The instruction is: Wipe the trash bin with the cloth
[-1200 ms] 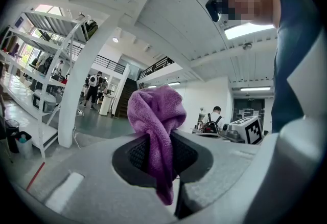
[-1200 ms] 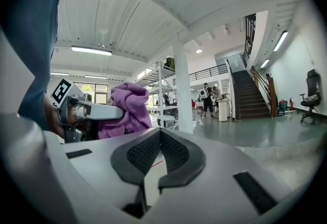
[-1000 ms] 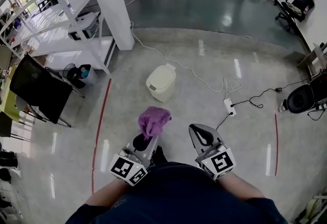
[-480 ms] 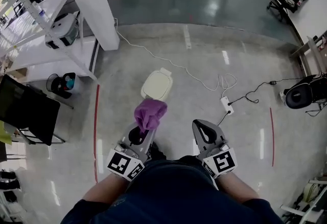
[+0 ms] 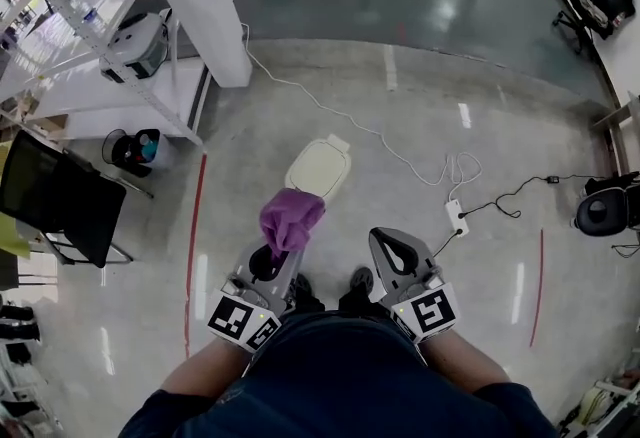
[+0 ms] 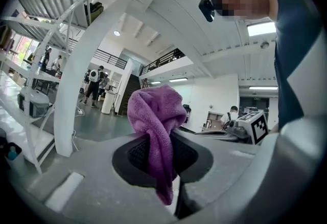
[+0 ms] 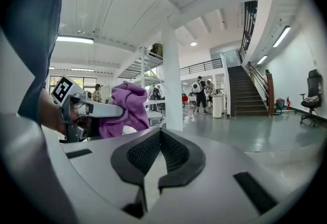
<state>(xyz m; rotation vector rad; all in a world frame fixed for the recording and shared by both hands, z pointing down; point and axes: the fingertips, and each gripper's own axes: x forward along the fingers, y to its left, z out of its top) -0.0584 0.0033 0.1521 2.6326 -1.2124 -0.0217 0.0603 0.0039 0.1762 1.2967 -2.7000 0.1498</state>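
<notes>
A cream trash bin (image 5: 318,168) with a shut lid stands on the floor ahead of me. My left gripper (image 5: 276,248) is shut on a purple cloth (image 5: 290,218), which bunches above the jaws just short of the bin. In the left gripper view the cloth (image 6: 155,116) hangs down between the jaws of that gripper (image 6: 162,152). My right gripper (image 5: 392,253) is held level beside it, shut and with nothing in it. The right gripper view shows its jaws (image 7: 160,136) meeting at the tips, with the cloth (image 7: 127,107) off to the left.
A white pillar (image 5: 205,1) and white shelving (image 5: 90,36) stand at the far left, with a black chair (image 5: 55,196) and a small black bin (image 5: 130,148) nearer. A white cable and power strip (image 5: 456,217) lie right of the trash bin. A red line (image 5: 195,246) marks the floor.
The cloth stays clamped in the left gripper. Both grippers hold their pose while the view shifts a little, and the person's shoes now show between the grippers.
</notes>
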